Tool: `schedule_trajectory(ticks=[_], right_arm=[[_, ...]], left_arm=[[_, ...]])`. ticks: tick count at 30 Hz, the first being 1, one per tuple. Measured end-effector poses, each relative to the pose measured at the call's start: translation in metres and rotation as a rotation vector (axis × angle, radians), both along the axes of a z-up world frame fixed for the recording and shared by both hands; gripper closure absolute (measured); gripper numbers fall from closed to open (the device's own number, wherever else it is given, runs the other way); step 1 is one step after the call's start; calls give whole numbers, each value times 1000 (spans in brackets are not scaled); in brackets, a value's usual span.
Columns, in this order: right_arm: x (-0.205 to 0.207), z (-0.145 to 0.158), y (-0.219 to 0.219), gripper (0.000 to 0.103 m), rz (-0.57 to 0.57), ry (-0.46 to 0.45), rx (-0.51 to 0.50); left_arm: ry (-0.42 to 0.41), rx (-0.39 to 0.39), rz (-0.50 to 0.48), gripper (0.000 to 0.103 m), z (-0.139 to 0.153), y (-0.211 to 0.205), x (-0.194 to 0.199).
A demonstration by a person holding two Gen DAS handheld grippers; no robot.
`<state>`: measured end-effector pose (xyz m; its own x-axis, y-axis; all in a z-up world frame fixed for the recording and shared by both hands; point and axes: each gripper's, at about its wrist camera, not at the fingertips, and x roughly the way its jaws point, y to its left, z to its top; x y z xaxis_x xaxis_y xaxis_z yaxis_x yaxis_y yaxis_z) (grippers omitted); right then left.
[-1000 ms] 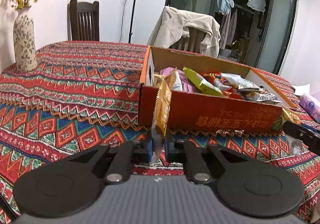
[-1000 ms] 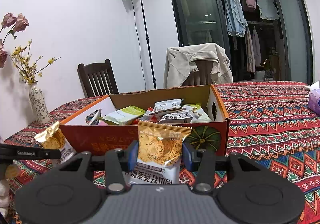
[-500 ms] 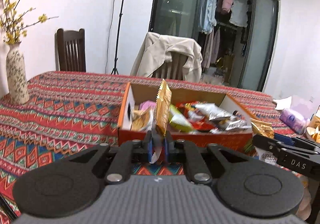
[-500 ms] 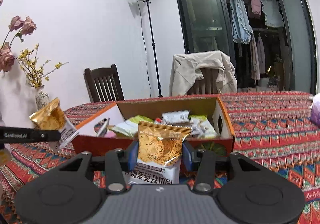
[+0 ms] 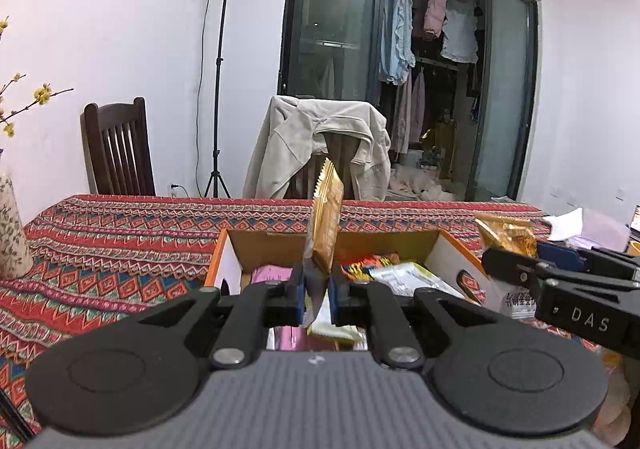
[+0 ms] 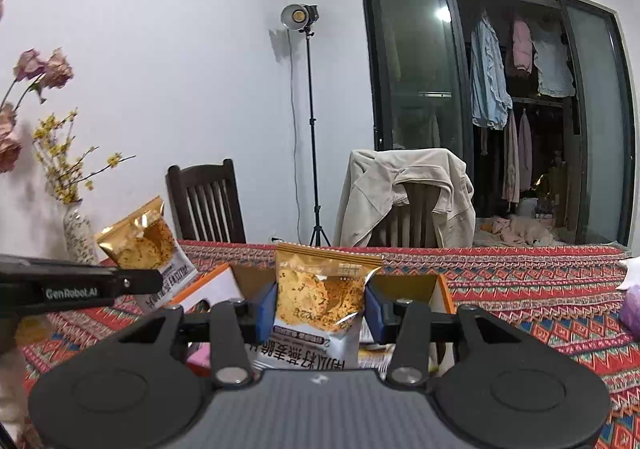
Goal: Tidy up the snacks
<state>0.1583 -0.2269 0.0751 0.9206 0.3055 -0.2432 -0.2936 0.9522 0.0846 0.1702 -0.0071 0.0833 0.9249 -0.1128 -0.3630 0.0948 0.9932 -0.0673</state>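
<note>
Both claws risen above box (image 5: 452, 249), left claw (image 5: 316, 299) pinching packet (image 5: 326, 225)

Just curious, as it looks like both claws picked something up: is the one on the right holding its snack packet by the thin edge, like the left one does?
No: the right gripper clamps its gold snack packet across the width, flat face toward the camera.

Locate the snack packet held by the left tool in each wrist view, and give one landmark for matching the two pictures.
Left wrist view: the gold snack packet stands edge-on at centre, pinched between the left tool's pads, above the cardboard box.
Right wrist view: the same packet shows face-on at the left edge, above the black side of the left tool.
Shared landmark: the chair draped with a beige jacket behind the table.
</note>
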Motion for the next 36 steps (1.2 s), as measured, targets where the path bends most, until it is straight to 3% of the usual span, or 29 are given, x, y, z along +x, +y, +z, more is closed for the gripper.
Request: schedule_trajectory(ticks=[11,16,23,24,25,26,27,28,29,36], right_arm=[[65,-8,-3,59,-84,42,39],[72,-28,-8,59,-88,47,74],[76,-42,-3,56,-71,76,34],[78,-44,-3,55,-72,88,32],[78,-45,-3,43,-70,96,36],[78,-45,-3,28,-69,96,40],[76,-45,-3,19,-72,86,41],[73,-44,-3,5,-77,70,42],[72,-43,-4,0,-79,57,43],[71,-44,0,0,-84,51,27]], left_arm=[[5,-43,85,92,-11,1,58],[-11,-36,89,92,-32,4,66],[3,-16,80,91,-43,3,70],[-2,-21,77,84,-44,4,68],[-6,-26,72,78,-44,6,67],[-11,-37,72,52,-45,7,65],[-19,-40,86,18,-45,8,63],[-39,-37,117,6,-44,9,60],[-63,-35,142,0,-43,9,57],[-101,-48,159,0,-38,10,47]])
